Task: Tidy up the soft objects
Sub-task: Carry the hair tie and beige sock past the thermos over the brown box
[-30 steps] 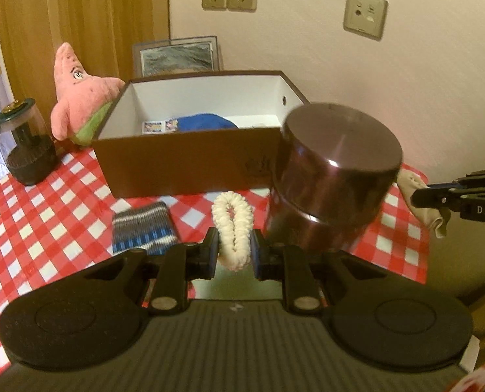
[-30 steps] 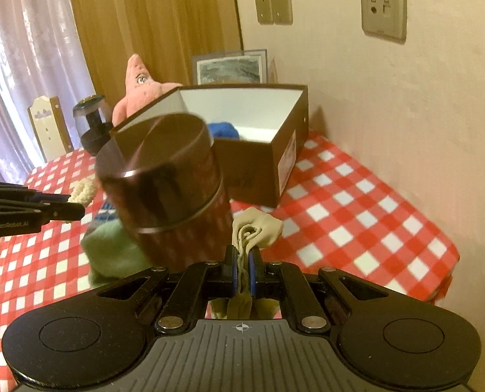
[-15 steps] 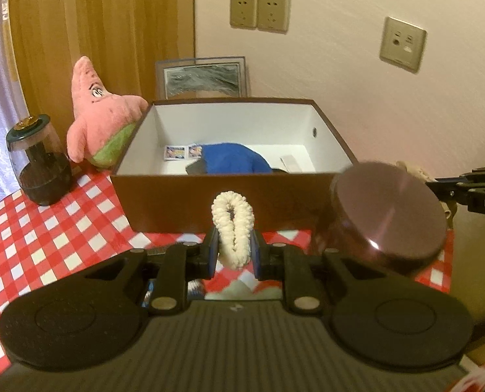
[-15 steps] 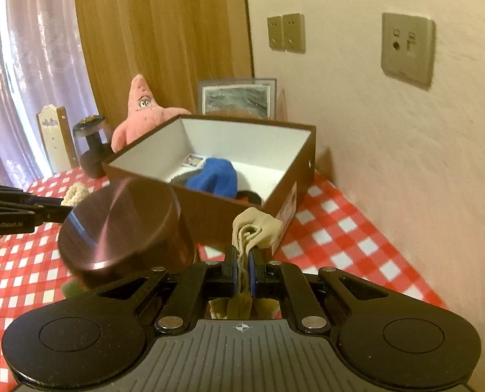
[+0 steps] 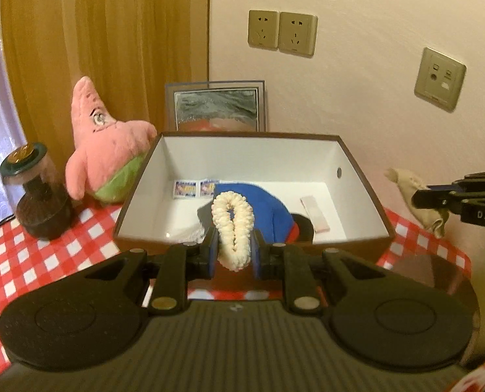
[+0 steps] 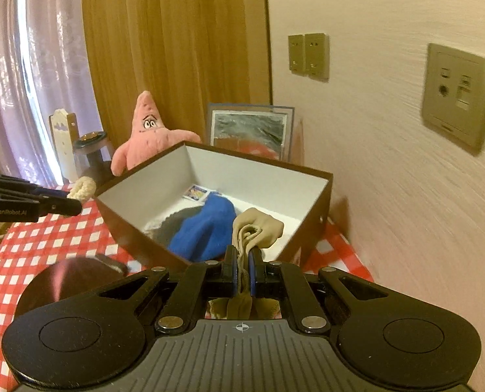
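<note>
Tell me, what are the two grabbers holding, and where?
Left gripper pinches a fluffy white loop near its lower end. Right gripper pinches a beige cloth around its bunched middle.

Background items on the checked tablecloth (image 5: 30, 261)
Framed picture (image 5: 216, 106) leans against the wall; dark lidded jar (image 5: 35, 192) stands left; round brown tin (image 6: 63, 289) sits nearer.

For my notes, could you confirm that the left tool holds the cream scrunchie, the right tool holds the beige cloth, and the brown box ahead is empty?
Not quite: the brown box is not empty. The right wrist view shows a blue soft item inside. The left tool does hold the cream scrunchie, the right tool the beige cloth.
</note>
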